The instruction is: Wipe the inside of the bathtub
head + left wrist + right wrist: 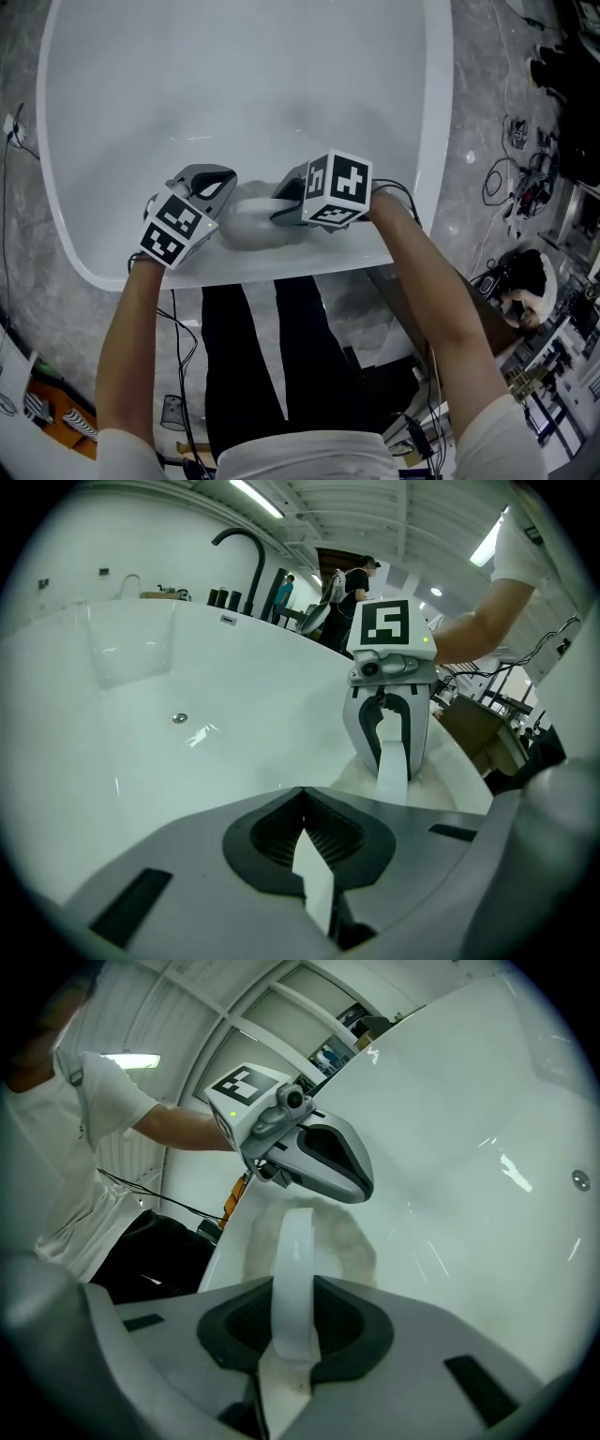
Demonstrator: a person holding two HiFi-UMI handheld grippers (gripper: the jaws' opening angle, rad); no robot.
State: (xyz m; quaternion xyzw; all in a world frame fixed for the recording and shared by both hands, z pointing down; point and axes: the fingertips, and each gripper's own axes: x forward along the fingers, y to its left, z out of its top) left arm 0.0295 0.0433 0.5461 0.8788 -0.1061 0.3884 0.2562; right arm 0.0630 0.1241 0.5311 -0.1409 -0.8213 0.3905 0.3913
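Note:
The white bathtub [435,112] fills the head view, and both grippers sit low against its near inner wall. A pale fluffy cloth [246,225] lies on that wall between them. My right gripper [281,208] is shut, its white fingertips pressed into the cloth [354,1241] and holding its edge. In the left gripper view the right gripper [392,774] stands upright with the cloth [442,786] bunched at its tip. My left gripper [223,199] is just left of the cloth, jaws together [311,860] and nothing seen between them. Part of the cloth is hidden under the right gripper.
A small round metal fitting [179,718] sits on the tub's far wall, and a black curved faucet [246,546] rises behind the rim. Cables [506,178] and gear lie on the marble floor to the right. People [354,583] stand in the background.

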